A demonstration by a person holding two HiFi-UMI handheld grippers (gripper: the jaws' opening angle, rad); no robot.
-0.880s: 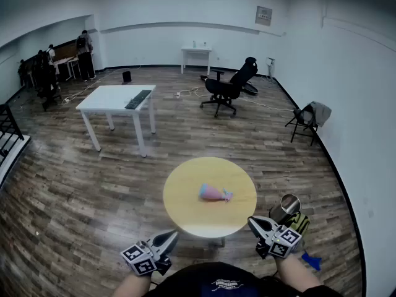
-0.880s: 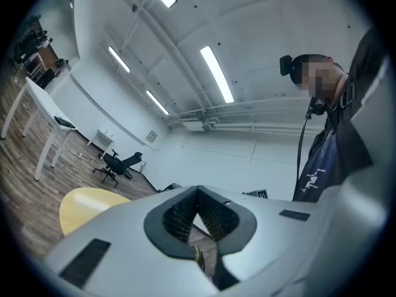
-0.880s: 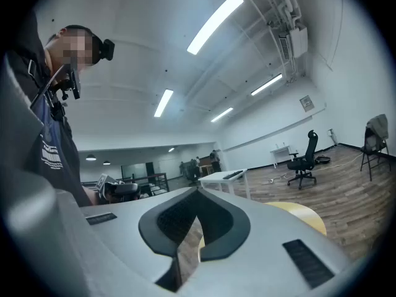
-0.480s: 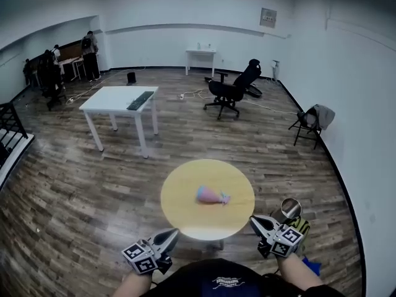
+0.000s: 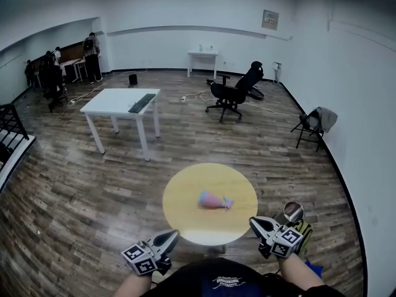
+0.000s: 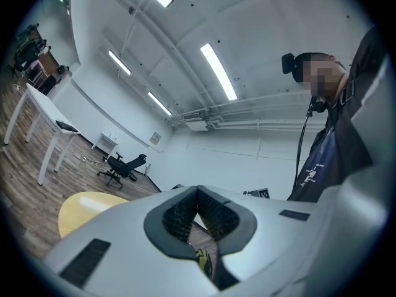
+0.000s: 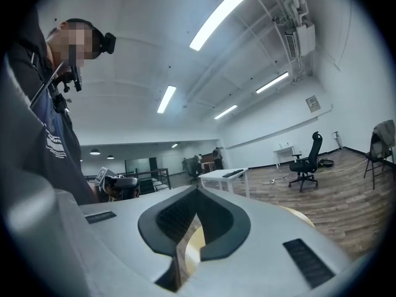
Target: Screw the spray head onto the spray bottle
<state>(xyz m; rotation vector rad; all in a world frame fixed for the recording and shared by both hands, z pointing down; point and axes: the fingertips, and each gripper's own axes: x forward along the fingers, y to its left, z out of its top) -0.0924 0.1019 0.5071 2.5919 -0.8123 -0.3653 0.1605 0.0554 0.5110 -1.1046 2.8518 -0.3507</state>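
A pink spray bottle (image 5: 211,199) lies on its side on the round yellow table (image 5: 185,215), with a light-blue spray head (image 5: 227,202) at its right end; whether the two are joined I cannot tell. My left gripper (image 5: 172,235) is held low at the table's near left edge, jaws shut and empty. My right gripper (image 5: 253,222) hovers by the near right edge, also shut with nothing in it. Both are well short of the bottle. In the left gripper view the gripper (image 6: 197,193) points up across the room; in the right gripper view the gripper (image 7: 197,195) shows the table (image 7: 301,216) beyond its jaws.
A metal cup (image 5: 292,212) and a yellow-black item (image 5: 302,229) sit right of the right gripper. Farther off stand a white table (image 5: 120,103) with a keyboard, a black office chair (image 5: 235,93), a folding chair (image 5: 313,124) by the right wall, and people (image 5: 52,67) at the far left.
The head view has shifted slightly, so the table and bottle sit a little lower in frame. Both grippers keep their places, shut.
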